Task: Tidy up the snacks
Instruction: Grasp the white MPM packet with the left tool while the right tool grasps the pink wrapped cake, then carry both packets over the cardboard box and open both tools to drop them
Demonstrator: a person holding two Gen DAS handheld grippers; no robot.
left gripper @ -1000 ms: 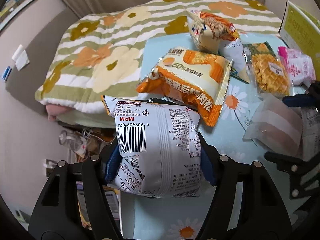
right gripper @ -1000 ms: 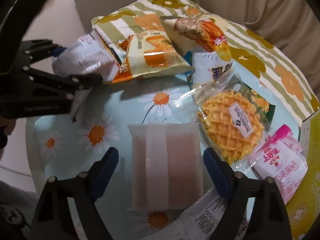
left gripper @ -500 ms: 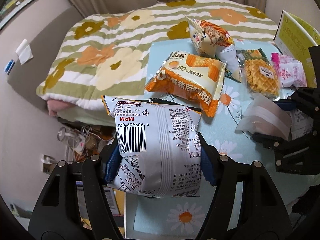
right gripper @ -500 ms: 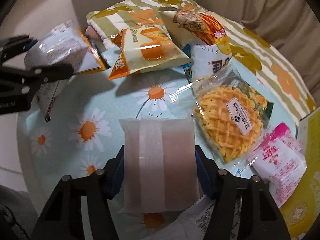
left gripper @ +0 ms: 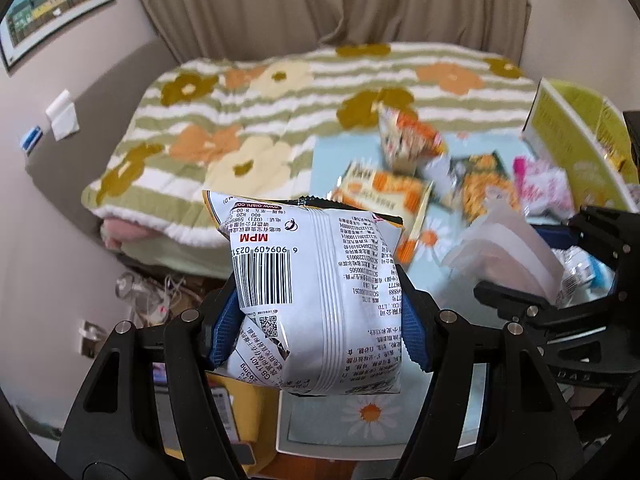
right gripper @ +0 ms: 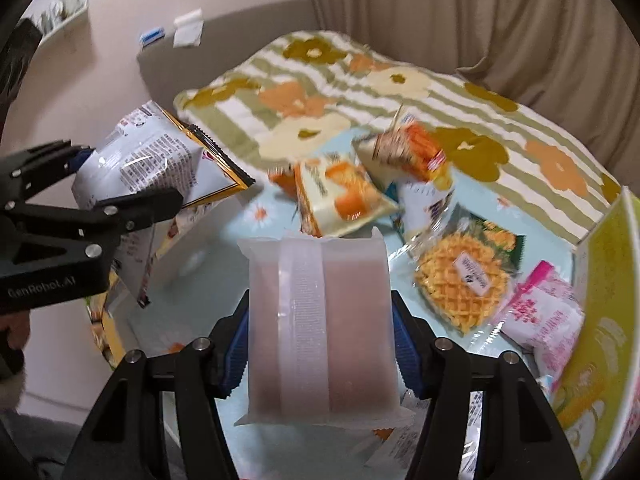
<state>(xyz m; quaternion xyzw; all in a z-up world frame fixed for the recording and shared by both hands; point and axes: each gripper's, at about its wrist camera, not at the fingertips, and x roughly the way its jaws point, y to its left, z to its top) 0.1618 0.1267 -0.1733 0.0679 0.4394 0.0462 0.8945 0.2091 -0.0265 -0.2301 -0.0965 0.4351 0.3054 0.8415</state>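
- Left hand-held gripper [left gripper: 320, 336] clamped on white barcode snack bag [left gripper: 316, 292], lifted off the counter [left gripper: 320, 428]: puffy film could slip
- Right hand-held gripper [right gripper: 318, 344] just closed on pink frosted packet [right gripper: 320, 328], held aloft: low grip, may tip
- Waffle pack [right gripper: 460, 292] and orange bag [right gripper: 340, 196] remain on counter: could get swept off

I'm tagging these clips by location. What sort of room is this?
Most likely a bedroom at home: a bed under a flowered striped quilt, long curtains behind it, a framed picture on the wall. The snacks lie on a small daisy-print table beside the bed.
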